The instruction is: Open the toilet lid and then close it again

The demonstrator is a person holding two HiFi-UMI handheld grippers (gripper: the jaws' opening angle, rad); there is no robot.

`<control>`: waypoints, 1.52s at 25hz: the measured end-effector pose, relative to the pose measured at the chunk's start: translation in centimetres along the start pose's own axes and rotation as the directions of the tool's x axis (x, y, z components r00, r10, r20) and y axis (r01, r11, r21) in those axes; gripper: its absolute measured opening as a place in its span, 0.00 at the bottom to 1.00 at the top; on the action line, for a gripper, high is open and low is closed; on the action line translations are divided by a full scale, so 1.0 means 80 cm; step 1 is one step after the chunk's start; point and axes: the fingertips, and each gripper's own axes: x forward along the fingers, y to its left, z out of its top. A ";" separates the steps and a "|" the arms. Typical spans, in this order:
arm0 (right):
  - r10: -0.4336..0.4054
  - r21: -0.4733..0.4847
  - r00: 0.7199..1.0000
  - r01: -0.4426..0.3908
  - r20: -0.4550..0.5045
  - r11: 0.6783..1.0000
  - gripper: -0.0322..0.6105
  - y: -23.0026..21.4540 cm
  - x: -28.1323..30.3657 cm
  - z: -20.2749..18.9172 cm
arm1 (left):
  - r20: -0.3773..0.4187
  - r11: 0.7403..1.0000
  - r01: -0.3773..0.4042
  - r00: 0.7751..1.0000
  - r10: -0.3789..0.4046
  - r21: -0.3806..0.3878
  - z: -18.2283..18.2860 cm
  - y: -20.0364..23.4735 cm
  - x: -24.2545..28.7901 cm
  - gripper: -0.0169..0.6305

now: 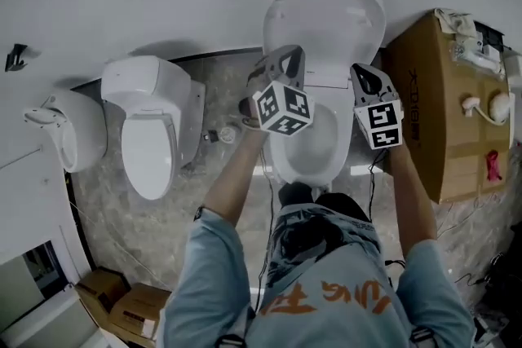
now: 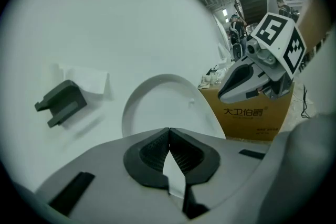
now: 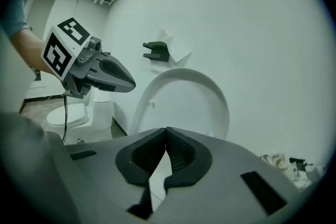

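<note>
The toilet lid (image 1: 326, 16) stands raised against the white wall, with the seat and bowl (image 1: 314, 151) uncovered below it. My left gripper (image 1: 284, 55) is held above the bowl's left side, shut with nothing in it. My right gripper (image 1: 364, 71) hovers at the bowl's right side, also shut and empty. In the left gripper view the closed jaws (image 2: 169, 131) point at the upright lid (image 2: 163, 107), apart from it, and the right gripper (image 2: 247, 81) shows alongside. The right gripper view has the shut jaws (image 3: 166, 131) before the lid (image 3: 184, 102), with the left gripper (image 3: 102, 73) at the left.
A second toilet (image 1: 151, 130) and a wall fixture (image 1: 69, 126) stand to the left. A big cardboard box (image 1: 436, 102) with small items on top sits right beside the toilet. A black bracket (image 3: 156, 51) hangs on the wall above the lid. Cartons (image 1: 122, 301) lie on the floor.
</note>
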 end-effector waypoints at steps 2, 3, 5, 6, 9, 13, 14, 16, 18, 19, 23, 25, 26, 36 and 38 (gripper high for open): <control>-0.049 -0.032 0.999 0.050 0.016 0.998 0.07 -0.026 0.011 0.035 | 0.024 0.999 0.004 1.000 -0.005 0.038 0.033 0.024 0.012 0.07; -0.072 -0.044 0.997 0.073 0.026 0.996 0.07 -0.039 0.017 0.053 | 0.034 0.998 -0.001 0.999 -0.001 0.060 0.049 0.037 0.020 0.07; -0.100 -0.059 0.994 0.102 0.048 0.993 0.07 -0.058 0.030 0.088 | 0.054 0.995 -0.025 0.998 0.020 0.100 0.079 0.066 0.032 0.07; -0.106 -0.075 0.993 0.110 0.056 0.991 0.09 -0.067 0.035 0.104 | 0.061 0.992 -0.039 0.998 0.032 0.117 0.091 0.079 0.038 0.07; -0.136 -0.151 0.988 0.145 0.069 0.978 0.18 -0.098 0.049 0.146 | 0.069 0.984 -0.056 0.997 0.045 0.170 0.123 0.111 0.060 0.07; -0.141 -0.263 0.990 0.144 0.031 0.954 0.30 -0.124 0.074 0.167 | -0.011 0.960 0.001 1.000 0.002 0.281 0.126 0.125 0.097 0.27; -0.130 -0.309 0.992 0.126 0.009 0.943 0.30 -0.125 0.082 0.167 | -0.031 0.953 0.016 0.999 -0.007 0.303 0.124 0.126 0.106 0.32; -0.110 -0.402 0.993 0.086 -0.036 0.912 0.31 -0.126 0.098 0.164 | -0.062 0.942 0.041 0.998 -0.021 0.334 0.122 0.126 0.124 0.32; -0.102 -0.466 0.992 0.058 -0.070 0.883 0.31 -0.125 0.111 0.160 | -0.095 0.941 0.067 0.995 -0.038 0.332 0.117 0.123 0.140 0.33; -0.105 -0.485 0.991 0.052 -0.082 0.873 0.31 -0.125 0.114 0.157 | -0.109 0.947 0.078 0.993 -0.046 0.313 0.113 0.120 0.147 0.33; -0.128 -0.502 0.989 0.072 -0.078 0.862 0.30 -0.122 0.113 0.158 | -0.101 0.967 0.050 0.995 -0.025 0.251 0.110 0.120 0.144 0.24; -0.145 -0.516 0.987 0.088 -0.070 0.852 0.30 -0.126 0.108 0.158 | -0.114 0.946 0.060 0.993 -0.025 0.319 0.110 0.114 0.134 0.23; -0.151 -0.520 0.986 0.095 -0.066 0.849 0.30 -0.128 0.104 0.157 | -0.126 0.930 0.071 0.992 -0.027 0.361 0.108 0.109 0.128 0.22; 0.114 -0.634 0.985 -0.170 -0.128 0.755 0.33 -0.043 0.019 0.132 | -0.129 0.865 0.070 0.992 -0.006 0.497 0.091 0.029 0.017 0.23; 0.155 -0.650 0.977 -0.213 -0.145 0.729 0.32 -0.024 -0.003 0.121 | -0.130 0.861 0.074 0.991 -0.008 0.504 0.087 0.009 -0.005 0.24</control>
